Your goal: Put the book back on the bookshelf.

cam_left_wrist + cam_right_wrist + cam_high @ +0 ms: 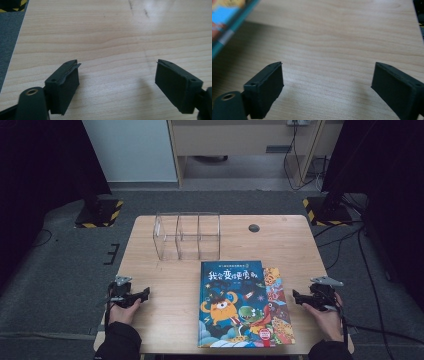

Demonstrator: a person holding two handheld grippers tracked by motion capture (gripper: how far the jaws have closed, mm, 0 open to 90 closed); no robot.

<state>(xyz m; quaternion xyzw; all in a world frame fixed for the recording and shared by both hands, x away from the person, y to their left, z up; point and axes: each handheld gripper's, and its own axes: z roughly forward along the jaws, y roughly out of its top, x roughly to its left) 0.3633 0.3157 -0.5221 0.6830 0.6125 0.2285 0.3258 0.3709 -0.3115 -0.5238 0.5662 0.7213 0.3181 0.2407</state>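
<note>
Left gripper (142, 295): I see jaws wide, empty, over bare table (165, 315).
Right gripper (298, 297): wide, empty.
Picture books (240, 305): between my grippers, nearer the right one.

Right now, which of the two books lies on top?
The blue book with the orange monster on its cover lies on top; the orange-patterned book peeks out from under its right side.

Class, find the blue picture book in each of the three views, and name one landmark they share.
High view: the blue picture book lies front centre-right, before the clear organiser.
Left gripper view: not in it.
Right gripper view: its edge at top left.
Shared landmark: the wooden table.
</note>
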